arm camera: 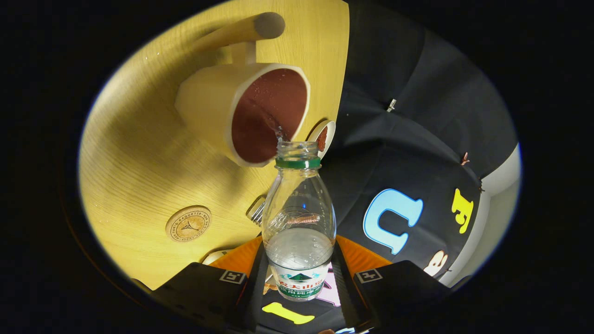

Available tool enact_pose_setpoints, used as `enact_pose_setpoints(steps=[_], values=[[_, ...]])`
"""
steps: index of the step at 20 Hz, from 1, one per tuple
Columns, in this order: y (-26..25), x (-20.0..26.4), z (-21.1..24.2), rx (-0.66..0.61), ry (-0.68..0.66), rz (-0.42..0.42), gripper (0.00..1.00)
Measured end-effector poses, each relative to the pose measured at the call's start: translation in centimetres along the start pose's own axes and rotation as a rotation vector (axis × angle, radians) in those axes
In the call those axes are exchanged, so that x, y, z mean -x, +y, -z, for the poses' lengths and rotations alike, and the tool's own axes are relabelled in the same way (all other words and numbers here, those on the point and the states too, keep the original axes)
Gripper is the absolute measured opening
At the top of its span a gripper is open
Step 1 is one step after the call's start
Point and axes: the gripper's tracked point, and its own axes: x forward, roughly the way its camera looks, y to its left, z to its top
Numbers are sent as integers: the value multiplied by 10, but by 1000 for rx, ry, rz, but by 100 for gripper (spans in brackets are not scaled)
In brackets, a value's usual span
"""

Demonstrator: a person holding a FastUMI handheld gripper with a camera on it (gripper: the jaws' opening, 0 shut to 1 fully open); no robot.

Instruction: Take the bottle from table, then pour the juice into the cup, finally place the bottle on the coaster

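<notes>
One bottle, clear ribbed plastic with a green neck ring, sits pinched between my jaws, which press on its labelled lower body. I hold it tipped so its open mouth reaches the rim of the cup, where a thin stream runs in. The cup is cream outside, reddish-brown inside. A round wooden coaster lies on the pale wood-grain desk, near its edge.

Clear bottle, green neck ring; cream cup, brown inside.
</notes>
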Motion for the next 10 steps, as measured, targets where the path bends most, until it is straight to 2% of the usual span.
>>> enact_pose_setpoints(steps=[10], values=[[-11, -3, -3, 112, -27, -7, 70]])
